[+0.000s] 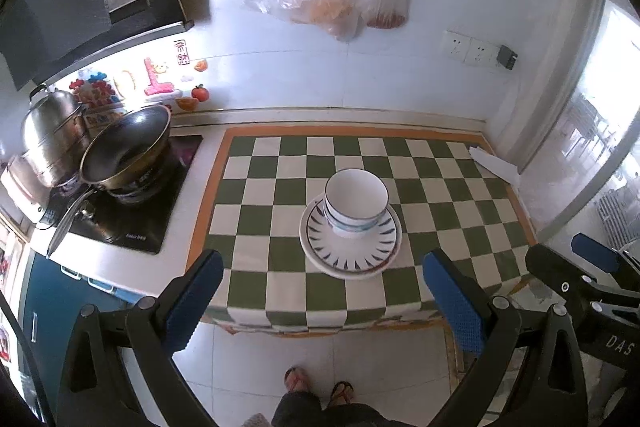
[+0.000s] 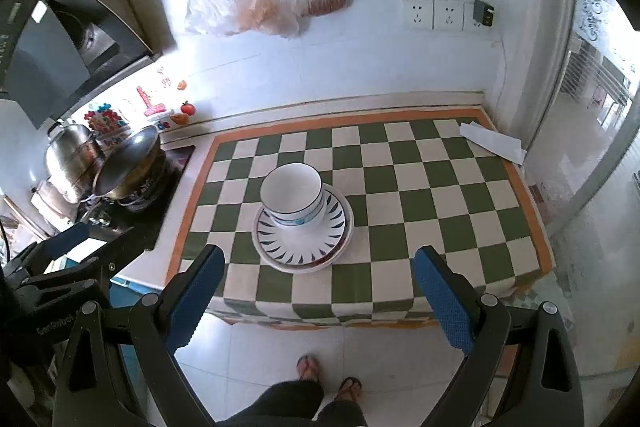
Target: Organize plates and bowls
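A: Crockery looks sorted: bowls sit nested on stacked plates, mid-way across the checked tablecloth.

B: And the grippers?

A: Left gripper and right gripper both gape wide, empty, held back above the stack. I judge little remains.

The worktop is covered by a cloth chequered in dark green and white, edged with an orange band. The bowl is white, with a thin dark line at the rim and blue bands low on its wall. The plate beneath is white, ringed with dark blue spikes. Blue pads are seen on the black left gripper and the black right gripper. The wok is dark inside.
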Available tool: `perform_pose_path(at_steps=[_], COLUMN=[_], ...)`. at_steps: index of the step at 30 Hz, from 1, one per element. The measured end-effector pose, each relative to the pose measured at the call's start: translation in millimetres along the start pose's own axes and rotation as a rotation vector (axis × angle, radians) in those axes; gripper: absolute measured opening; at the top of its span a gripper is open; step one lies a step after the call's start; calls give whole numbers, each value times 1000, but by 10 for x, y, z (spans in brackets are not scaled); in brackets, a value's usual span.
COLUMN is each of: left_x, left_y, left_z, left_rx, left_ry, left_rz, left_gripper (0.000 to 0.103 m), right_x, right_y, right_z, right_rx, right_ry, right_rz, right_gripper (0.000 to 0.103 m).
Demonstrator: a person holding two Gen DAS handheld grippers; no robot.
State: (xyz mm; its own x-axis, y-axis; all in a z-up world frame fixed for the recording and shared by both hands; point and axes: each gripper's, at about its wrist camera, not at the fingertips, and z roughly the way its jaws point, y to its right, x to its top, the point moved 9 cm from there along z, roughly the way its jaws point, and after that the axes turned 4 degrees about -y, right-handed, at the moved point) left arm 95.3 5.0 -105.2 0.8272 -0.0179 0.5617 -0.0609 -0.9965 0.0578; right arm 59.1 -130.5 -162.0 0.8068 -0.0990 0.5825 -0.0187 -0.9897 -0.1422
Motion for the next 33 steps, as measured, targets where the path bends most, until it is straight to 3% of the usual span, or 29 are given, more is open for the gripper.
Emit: perform_pose_path(at_steps=[13,33], left_x=[-221,-361], left_y=[-191,-189], left_z=[-795,-1036], left_rx=[34,17], left_ry=[120,142], left_rz=[12,29], left_gripper=[102,102], right_x=[-329,-436], right_y=[-286,-350], right_z=[-943,-1207], right_rx=[-78,-125], right_ry=[126,161], right_rz=[-28,-15], right_gripper=[98,98])
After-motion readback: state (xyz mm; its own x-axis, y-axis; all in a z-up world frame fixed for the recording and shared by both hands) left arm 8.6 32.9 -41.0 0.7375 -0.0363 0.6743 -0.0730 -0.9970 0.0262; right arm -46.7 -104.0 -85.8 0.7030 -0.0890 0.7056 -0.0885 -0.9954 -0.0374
